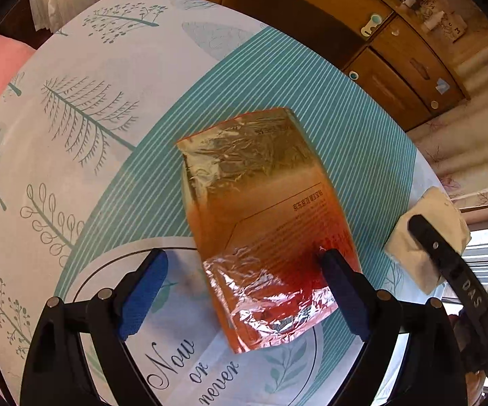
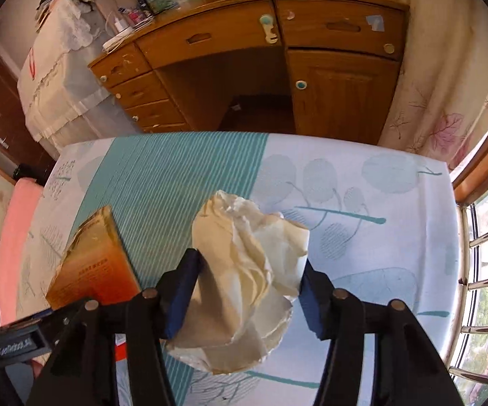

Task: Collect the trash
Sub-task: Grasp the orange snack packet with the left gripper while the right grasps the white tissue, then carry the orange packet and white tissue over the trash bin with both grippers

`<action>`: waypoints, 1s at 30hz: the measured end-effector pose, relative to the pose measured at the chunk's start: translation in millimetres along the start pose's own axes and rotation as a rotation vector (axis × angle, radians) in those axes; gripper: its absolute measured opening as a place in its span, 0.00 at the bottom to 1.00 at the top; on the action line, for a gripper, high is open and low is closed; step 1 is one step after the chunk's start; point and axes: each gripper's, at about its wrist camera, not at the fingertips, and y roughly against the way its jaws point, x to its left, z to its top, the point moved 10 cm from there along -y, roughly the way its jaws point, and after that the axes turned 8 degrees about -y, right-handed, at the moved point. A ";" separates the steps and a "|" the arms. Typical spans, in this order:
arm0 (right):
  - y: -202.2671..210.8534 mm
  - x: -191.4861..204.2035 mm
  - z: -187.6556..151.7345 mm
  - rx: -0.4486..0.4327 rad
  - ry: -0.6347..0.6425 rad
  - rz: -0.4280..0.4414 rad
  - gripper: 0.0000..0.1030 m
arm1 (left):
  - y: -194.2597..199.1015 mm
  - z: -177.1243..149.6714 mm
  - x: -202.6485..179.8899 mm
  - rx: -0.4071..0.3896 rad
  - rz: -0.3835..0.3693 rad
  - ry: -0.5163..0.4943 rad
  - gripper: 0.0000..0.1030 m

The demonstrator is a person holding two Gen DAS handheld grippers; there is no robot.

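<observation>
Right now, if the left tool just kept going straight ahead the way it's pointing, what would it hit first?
The orange foil packet. It already lies between the open fingers of the left tool, on the tablecloth. Depth is unclear, but nothing else sits nearer in that line.

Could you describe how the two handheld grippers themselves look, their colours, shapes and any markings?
The left gripper and the right gripper look alike: black angular plastic linkage arms joined by round silver pins, and two fingers faced with textured blue pads. White lettering "DAS" marks a black bar of the right gripper, seen from the left camera. No sleeves are visible.
</observation>
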 end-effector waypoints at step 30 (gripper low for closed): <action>54.2 45.8 -137.2 0.104 0.030 0.086 0.35 | 65.3 -57.0 7.6 -0.108 0.072 -0.219 0.02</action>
